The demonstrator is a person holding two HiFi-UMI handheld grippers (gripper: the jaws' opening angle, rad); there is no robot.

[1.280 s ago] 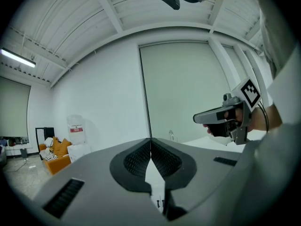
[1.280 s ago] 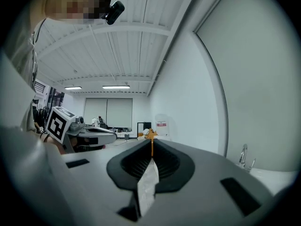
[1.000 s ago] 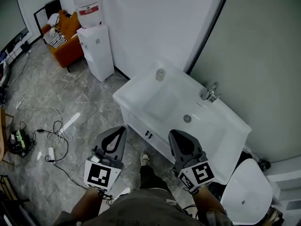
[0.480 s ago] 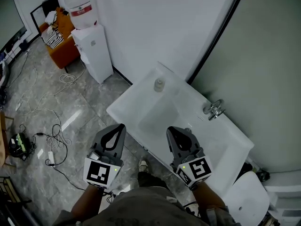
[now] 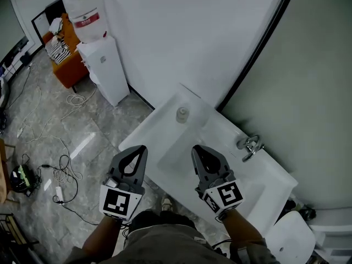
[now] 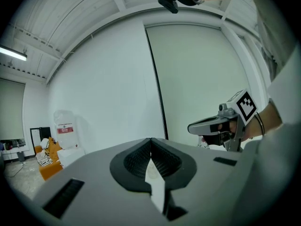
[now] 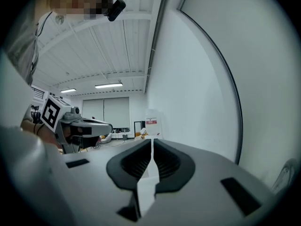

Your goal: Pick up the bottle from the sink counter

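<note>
We've closed in on the sink over the last second: the white tabletop point(image 5: 273, 176) has slid in under us. The right gripper point(image 5: 195, 149) now hangs over the basin point(image 5: 184, 139), where it only reached the front edge before. The left gripper point(image 5: 142, 149) now comes up to that front edge, near the left corner. Both pairs of fingers are clenched together, gripping nothing. The bottle point(image 5: 182, 115) stands upright on the tabletop's far left corner, beyond the basin. It is nearer than before but apart from both grippers. What's inside it, we can't tell.
</note>
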